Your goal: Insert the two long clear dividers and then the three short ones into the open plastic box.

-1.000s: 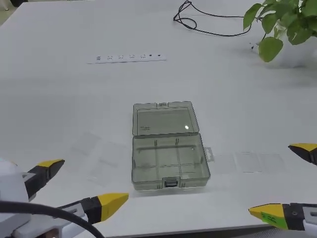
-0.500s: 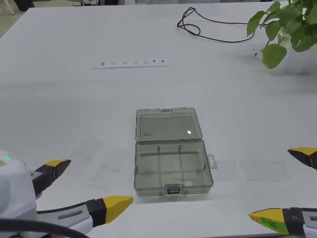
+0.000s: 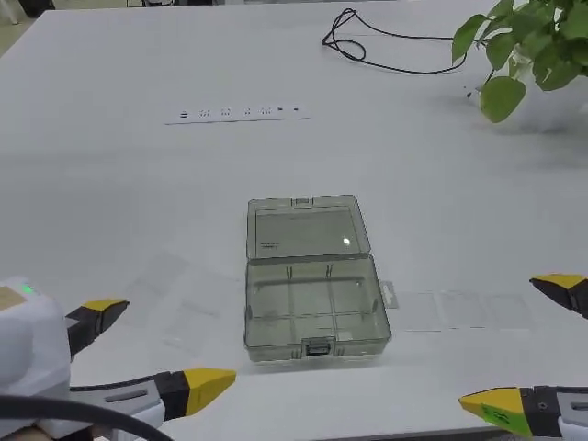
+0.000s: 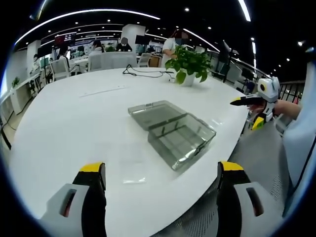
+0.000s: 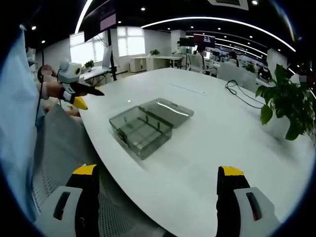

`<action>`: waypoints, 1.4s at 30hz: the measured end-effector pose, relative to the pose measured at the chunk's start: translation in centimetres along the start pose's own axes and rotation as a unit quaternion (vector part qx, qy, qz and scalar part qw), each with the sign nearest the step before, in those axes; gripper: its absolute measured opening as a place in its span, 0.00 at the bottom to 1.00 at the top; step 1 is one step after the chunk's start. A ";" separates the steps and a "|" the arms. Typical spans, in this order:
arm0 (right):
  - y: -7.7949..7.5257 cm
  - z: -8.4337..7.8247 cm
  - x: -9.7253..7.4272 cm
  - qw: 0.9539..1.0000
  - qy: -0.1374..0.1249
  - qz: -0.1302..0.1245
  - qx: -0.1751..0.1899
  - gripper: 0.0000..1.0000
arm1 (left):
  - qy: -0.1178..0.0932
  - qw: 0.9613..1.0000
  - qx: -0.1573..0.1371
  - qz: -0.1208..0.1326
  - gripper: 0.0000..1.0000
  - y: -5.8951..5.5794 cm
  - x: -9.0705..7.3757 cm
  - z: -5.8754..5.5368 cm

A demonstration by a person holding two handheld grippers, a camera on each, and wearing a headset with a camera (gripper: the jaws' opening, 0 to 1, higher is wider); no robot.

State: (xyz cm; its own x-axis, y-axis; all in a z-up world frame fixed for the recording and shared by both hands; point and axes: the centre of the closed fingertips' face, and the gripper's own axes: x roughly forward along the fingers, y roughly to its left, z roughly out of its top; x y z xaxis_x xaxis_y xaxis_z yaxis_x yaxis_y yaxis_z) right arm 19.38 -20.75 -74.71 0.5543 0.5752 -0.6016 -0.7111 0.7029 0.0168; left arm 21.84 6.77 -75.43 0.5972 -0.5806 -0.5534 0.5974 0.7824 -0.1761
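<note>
An open-plan office, this one: long light strips sweep across a dark ceiling, and desks and chairs run off behind the big white bench, which carries a built-in power strip, a loose black cable and a potted plant.

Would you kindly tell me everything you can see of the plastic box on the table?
The plastic box is smoky grey and see-through, rectangular, lying open on the white table. Its lid is hinged back flat on the far side; a small latch sits on the near wall. Faint lines cross the base, ribs or dividers I cannot tell. Nothing else touches it.
</note>
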 end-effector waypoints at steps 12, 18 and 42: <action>0.0 -0.2 -0.1 1.000 0.001 0.000 0.001 1.00 | 0.032 0.999 0.002 0.001 0.83 1.8 1.9 -0.5; 0.0 -0.7 -0.1 1.000 0.005 -0.001 0.006 1.00 | 0.050 0.999 -0.009 0.007 0.78 2.6 2.6 -1.3; 0.3 -1.0 0.5 1.000 0.010 0.003 0.018 1.00 | 0.132 0.988 -0.008 0.075 0.49 5.7 5.3 -4.6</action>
State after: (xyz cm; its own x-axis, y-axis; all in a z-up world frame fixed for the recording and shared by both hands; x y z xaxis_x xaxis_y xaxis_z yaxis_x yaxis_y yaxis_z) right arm 18.99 -20.67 -75.80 0.5411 0.5709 -0.6175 -0.6982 0.7142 0.0485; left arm 25.93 9.20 -83.08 0.5159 -0.3809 -0.7673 0.5028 0.8598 -0.0888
